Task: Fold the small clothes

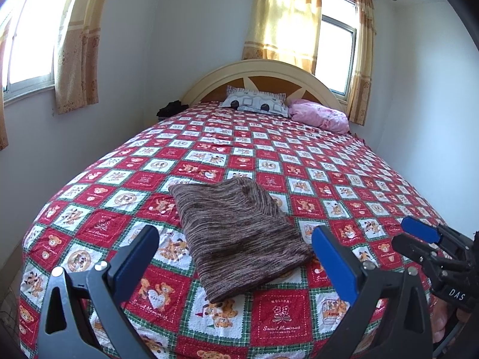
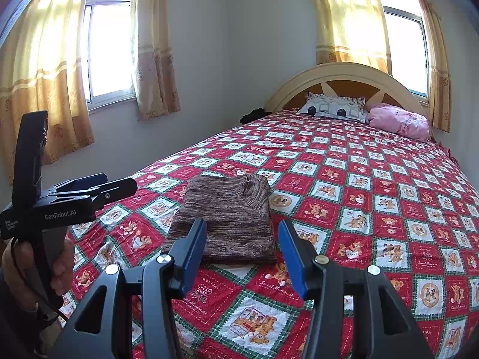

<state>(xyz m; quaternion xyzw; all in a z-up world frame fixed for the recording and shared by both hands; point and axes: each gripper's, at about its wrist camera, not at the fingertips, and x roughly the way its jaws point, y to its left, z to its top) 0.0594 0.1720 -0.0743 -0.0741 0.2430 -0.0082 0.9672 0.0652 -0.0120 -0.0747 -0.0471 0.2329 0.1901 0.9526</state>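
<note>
A folded brown knit garment (image 1: 239, 236) lies on the bed (image 1: 329, 161), both hand-held grippers, left (image 1: 236, 257) and right (image 2: 242, 254), spread empty above it; folding looks finished, next probably setting it aside

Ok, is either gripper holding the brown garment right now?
No: the brown garment lies folded on the bedspread, and both the left gripper and right gripper hang open and empty above it.

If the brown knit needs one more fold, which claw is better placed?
Marginally the right claw: it is open with the brown knit's near edge framed between its fingers. The left claw, also open, sits similarly close, so the margin is slim.
</note>
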